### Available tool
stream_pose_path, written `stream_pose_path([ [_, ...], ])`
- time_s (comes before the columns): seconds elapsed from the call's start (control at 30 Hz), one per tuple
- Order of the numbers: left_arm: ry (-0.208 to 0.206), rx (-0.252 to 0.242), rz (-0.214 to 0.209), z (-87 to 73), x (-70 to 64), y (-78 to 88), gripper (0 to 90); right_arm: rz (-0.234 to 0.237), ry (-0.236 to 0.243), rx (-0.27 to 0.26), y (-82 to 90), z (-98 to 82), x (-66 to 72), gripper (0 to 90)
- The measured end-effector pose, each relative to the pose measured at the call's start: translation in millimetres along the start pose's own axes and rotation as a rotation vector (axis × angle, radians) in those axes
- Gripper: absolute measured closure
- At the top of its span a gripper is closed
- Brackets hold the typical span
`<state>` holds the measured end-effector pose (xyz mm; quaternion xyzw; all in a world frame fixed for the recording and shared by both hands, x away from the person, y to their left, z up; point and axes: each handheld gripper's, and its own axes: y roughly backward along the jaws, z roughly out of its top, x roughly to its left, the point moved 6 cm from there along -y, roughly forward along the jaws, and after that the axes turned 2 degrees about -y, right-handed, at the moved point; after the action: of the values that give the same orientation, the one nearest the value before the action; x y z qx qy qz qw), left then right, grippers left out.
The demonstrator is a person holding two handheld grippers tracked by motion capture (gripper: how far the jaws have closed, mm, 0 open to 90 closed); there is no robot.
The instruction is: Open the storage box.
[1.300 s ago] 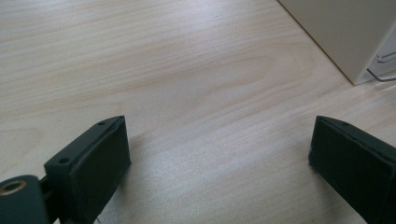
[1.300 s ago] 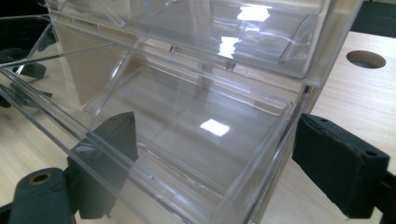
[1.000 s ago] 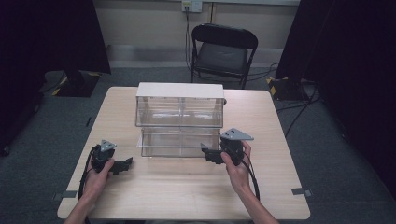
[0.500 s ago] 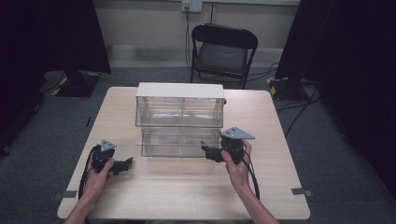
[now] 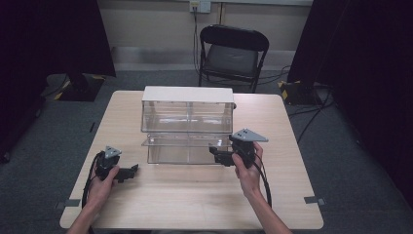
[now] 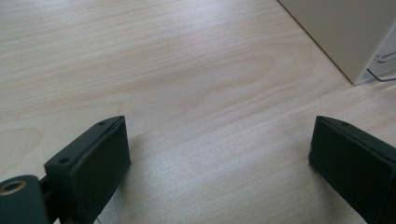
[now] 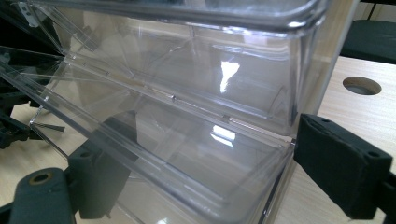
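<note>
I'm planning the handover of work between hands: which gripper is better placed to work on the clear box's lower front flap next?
The right gripper. Its open jaws are already at the lower front of the clear box, flanking its corner. The left gripper rests open on the table, off the box's left front corner.

The high view looks forward and down from above the person's side, taking in the whole table with the clear box at its middle. The left gripper view sits very low and close, aimed along the tabletop left of the box, catching only its corner. The right gripper view is pressed up against the box, at its right front. All three share that box.
</note>
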<state>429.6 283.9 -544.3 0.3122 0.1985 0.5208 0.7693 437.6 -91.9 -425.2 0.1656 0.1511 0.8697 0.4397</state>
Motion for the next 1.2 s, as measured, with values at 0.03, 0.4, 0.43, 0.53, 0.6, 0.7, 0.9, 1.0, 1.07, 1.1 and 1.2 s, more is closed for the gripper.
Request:
stream_pose_path([
  [0.03,0.0,0.0,0.0,0.0,0.0,0.0,4.8,0.0,0.0,0.0,0.0,0.0,0.0,13.0],
  [0.4,0.0,0.0,0.0,0.0,0.0,0.0,4.8,-0.002,0.0,-0.003,0.0,1.6,-0.2,13.4],
  [0.43,0.0,0.0,0.0,0.0,0.0,0.0,4.8,-0.003,0.002,-0.003,0.0,2.1,-0.4,13.4],
  [0.53,0.0,0.0,0.0,0.0,0.0,0.0,4.8,-0.005,0.003,-0.014,-0.2,5.7,-0.5,13.4],
  [0.6,0.0,0.0,0.0,0.0,0.0,0.0,4.8,-0.008,0.009,-0.013,0.0,7.3,-0.6,13.4],
  [0.7,0.0,0.0,0.0,0.0,0.0,0.0,4.8,-0.009,0.008,-0.021,0.5,11.5,-0.8,13.4],
  [0.9,0.0,0.0,0.0,0.0,0.0,0.0,4.8,-0.005,0.019,-0.018,0.0,15.4,-1.9,13.0],
  [1.0,0.0,0.0,0.0,0.0,0.0,0.0,4.8,0.004,0.016,-0.017,0.7,17.8,-2.2,11.6],
  [1.07,0.001,0.0,0.0,0.0,0.0,0.0,4.8,0.022,0.012,-0.028,1.8,19.5,-1.9,10.6],
  [1.1,0.0,0.0,0.0,0.0,0.0,0.0,4.8,0.022,0.015,-0.029,2.1,19.5,-1.6,10.6],
  [1.2,0.001,0.0,0.0,0.0,0.0,0.0,4.8,0.027,0.01,-0.029,2.9,19.2,-1.7,10.7],
])
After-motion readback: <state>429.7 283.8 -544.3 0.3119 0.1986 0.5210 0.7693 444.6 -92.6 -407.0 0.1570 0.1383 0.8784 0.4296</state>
